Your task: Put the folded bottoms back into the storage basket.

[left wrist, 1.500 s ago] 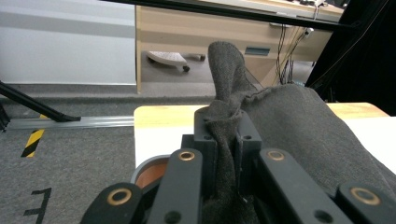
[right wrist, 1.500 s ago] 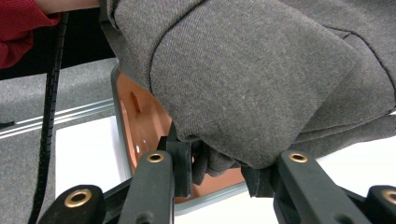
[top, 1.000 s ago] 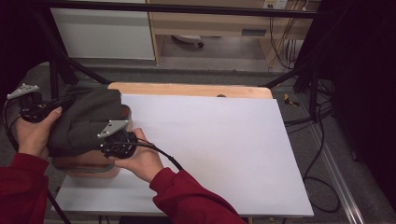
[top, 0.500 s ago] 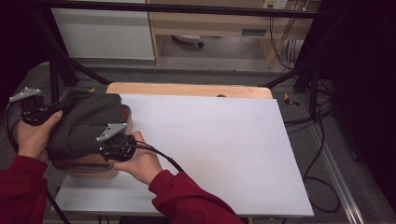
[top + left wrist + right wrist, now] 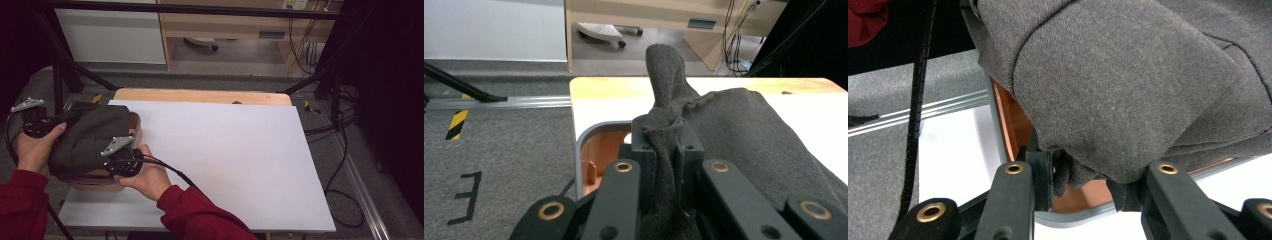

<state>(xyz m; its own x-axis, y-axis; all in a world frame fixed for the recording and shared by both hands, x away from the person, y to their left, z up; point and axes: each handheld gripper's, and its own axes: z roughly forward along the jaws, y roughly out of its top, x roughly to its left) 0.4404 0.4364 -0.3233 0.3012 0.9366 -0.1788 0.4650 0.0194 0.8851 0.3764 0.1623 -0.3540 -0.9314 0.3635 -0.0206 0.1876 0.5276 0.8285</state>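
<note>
Left gripper [image 5: 664,150] and right gripper [image 5: 1083,182] clamped on grey cloth [image 5: 87,137] over basket [image 5: 136,122].

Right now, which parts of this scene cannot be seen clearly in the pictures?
- High view: the inside of the orange bin is hidden under the grey cloth.
- Right gripper view: the right gripper pads, buried in cloth folds.
- Left gripper view: the bin floor, behind the left gripper.

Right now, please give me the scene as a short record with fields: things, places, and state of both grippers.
held thing: dark grey cloth, folded, bunched
under it: orange bin with grey rim, at the table's left edge
surface: white table top
left gripper: shut on a fold of the cloth
right gripper: shut on the cloth's lower edge
</note>
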